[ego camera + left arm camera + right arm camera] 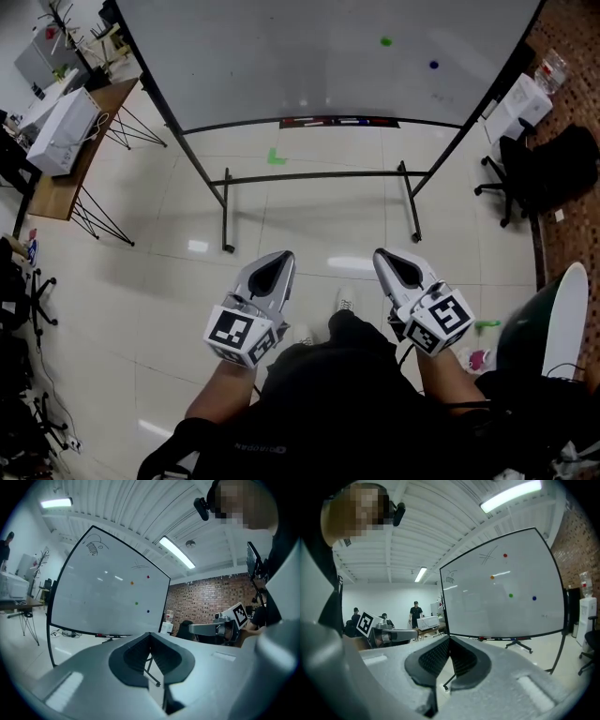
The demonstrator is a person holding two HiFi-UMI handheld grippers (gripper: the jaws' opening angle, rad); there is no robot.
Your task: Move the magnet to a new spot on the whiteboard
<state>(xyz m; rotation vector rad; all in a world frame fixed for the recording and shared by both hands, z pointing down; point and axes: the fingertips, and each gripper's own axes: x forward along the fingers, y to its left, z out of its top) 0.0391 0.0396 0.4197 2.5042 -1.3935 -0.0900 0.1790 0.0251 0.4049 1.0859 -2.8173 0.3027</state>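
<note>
Your left tongs [278, 258] and right tongs [386, 255] are both closed tight and empty, well short of the whiteboard [309, 56] carrying a green magnet [385, 41] and a blue magnet [433, 65].

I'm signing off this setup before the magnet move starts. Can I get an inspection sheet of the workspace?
Surface: whiteboard on a stand, faint scribbles near its top.
Job's things: red magnet, orange magnet, green magnet, blue magnet, all on the board.
Clutter: markers at the board's lower edge; green tape on the floor.
Grippers: left gripper and right gripper held low, away from the board, shut and empty.
Cables: what looks like loose cable under the board.
Surroundings: desk with white boxes, office chair, brick wall.
</note>
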